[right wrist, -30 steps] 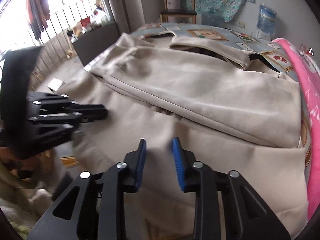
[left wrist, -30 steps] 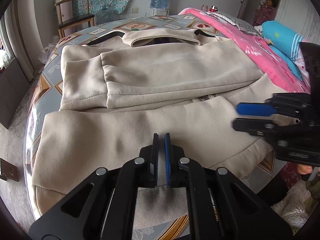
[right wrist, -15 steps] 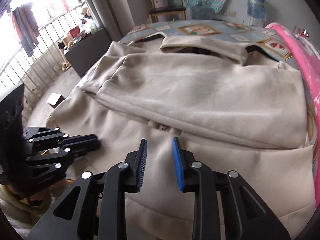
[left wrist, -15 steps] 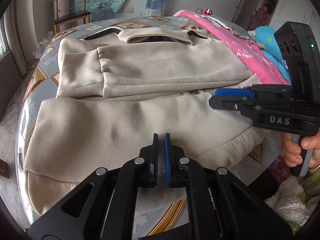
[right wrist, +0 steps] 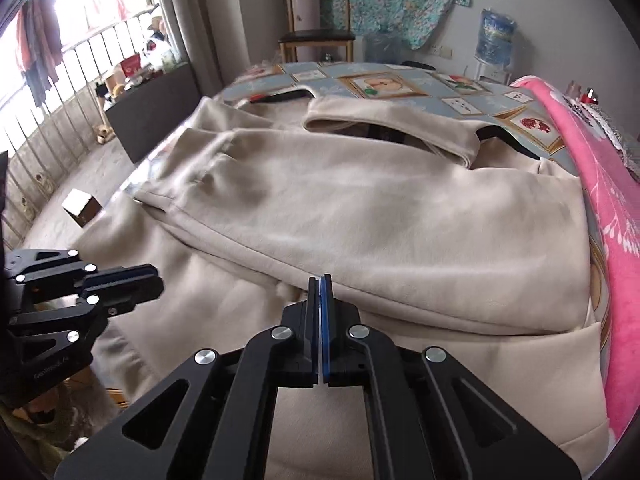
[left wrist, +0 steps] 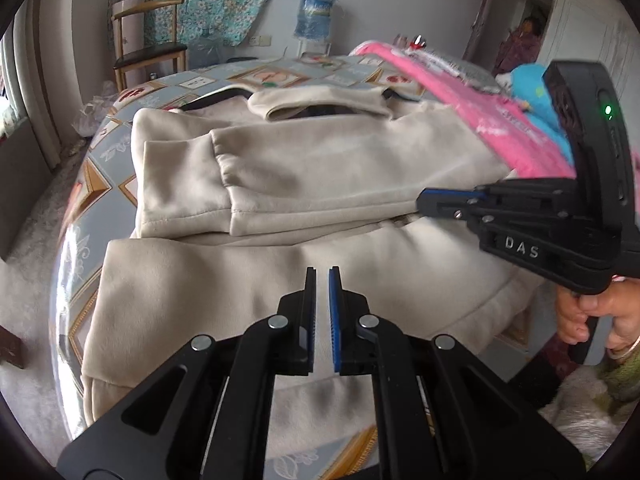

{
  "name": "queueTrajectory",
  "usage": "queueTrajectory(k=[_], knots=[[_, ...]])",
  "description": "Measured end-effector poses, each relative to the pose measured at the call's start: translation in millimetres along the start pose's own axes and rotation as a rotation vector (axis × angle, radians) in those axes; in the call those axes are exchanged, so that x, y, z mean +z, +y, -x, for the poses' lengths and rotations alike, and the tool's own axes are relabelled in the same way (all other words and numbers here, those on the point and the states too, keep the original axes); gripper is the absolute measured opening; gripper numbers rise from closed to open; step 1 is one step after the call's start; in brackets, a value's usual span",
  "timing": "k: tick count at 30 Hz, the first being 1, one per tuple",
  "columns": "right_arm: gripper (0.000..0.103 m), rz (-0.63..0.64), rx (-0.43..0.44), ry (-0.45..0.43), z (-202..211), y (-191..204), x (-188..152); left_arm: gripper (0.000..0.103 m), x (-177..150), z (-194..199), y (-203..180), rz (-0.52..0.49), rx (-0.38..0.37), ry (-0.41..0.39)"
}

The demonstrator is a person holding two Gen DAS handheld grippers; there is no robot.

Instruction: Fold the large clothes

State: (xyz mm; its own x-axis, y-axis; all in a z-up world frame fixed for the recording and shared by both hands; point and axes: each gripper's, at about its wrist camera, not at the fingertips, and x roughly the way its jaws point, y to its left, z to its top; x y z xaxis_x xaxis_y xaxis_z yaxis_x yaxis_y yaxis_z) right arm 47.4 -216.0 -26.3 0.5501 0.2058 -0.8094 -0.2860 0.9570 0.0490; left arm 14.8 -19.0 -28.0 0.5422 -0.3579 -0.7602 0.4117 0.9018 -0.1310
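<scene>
1. Patterned blue-grey cloth covers a table in a lived-in room, with a wooden chair and a water bottle against the far wall
2. A large beige sweatshirt lies spread flat across the table, collar towards the far side, hem at the near edge
3. One sleeve is folded across the chest, its cuff pointing to the left side in the left wrist view
4. A pink blanket runs along the right edge of the table, touching the sweatshirt's side
5. The left gripper hovers above the lower part of the sweatshirt; a narrow gap shows between its fingers and nothing is held in it
6. The right gripper sits low over the folded sleeve's lower edge, fingers pressed together; whether any cloth is caught between them cannot be told
7. In the left wrist view the right gripper reaches in from the right, its tip near the sleeve's edge, held by a hand
8. Outside a railed window on the left, clothes hang
</scene>
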Motion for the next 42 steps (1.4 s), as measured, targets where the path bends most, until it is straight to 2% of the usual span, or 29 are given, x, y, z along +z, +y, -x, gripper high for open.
queueTrajectory(k=[2,3,6,8,9,10,11,12,15,18,19,20,21,23,27,29,32,37,38,39,42], knots=[[0.001,-0.025,0.011,0.010,-7,-5,-3,0.007,-2,-12,4,0.012,0.029,0.036],[0.001,-0.035,0.025,0.009,-5,-6,-3,0.007,-2,-10,6,0.016,0.027,0.021],[0.001,-0.058,0.097,-0.023,17,-10,-3,0.007,-4,-6,7,0.016,0.030,0.023],[0.004,-0.022,0.154,-0.029,34,-6,-5,0.007,-6,-5,7,0.016,0.033,0.021],[0.016,0.007,0.160,-0.023,40,-2,-8,0.007,-6,-4,7,0.018,0.031,0.022],[0.034,0.025,0.165,-0.015,41,2,-11,0.007,-7,-4,8,0.022,0.026,0.022],[0.040,0.047,0.172,-0.009,42,7,-16,0.007,-7,-4,8,0.027,0.021,0.021],[0.042,0.064,0.181,-0.005,40,11,-20,0.007,-7,-5,8,0.036,0.014,0.021],[0.042,0.066,0.166,0.047,22,16,-36,0.007,-9,-4,15,0.079,-0.021,0.016],[0.042,0.072,0.154,0.026,18,17,-42,0.008,-8,8,21,0.101,-0.020,-0.005],[0.042,0.066,0.156,0.028,21,16,-41,0.009,-8,18,23,0.100,-0.019,-0.031],[0.042,0.062,0.163,0.023,23,16,-40,0.016,-8,28,26,0.099,-0.009,-0.054],[0.042,0.065,0.179,0.017,24,15,-40,0.028,-8,38,30,0.101,0.014,-0.074],[0.043,0.065,0.193,0.033,19,13,-42,0.038,-9,52,43,0.120,0.082,-0.094],[0.043,0.059,0.216,0.025,19,10,-42,0.040,-10,51,83,0.216,0.181,-0.043],[0.044,0.060,0.216,0.024,20,11,-43,0.040,-10,45,101,0.260,0.196,-0.018],[0.044,0.071,0.210,0.021,21,12,-44,0.040,-7,38,122,0.314,0.152,-0.011],[0.044,0.068,0.211,0.018,21,12,-44,0.039,-2,23,134,0.301,0.044,0.008],[0.044,0.068,0.210,0.017,21,12,-44,0.036,0,22,135,0.295,0.027,0.007],[0.044,0.068,0.209,0.016,21,13,-44,0.028,0,21,135,0.286,0.007,0.005],[0.044,0.069,0.204,0.017,21,13,-45,0.022,2,27,127,0.252,-0.016,-0.010]])
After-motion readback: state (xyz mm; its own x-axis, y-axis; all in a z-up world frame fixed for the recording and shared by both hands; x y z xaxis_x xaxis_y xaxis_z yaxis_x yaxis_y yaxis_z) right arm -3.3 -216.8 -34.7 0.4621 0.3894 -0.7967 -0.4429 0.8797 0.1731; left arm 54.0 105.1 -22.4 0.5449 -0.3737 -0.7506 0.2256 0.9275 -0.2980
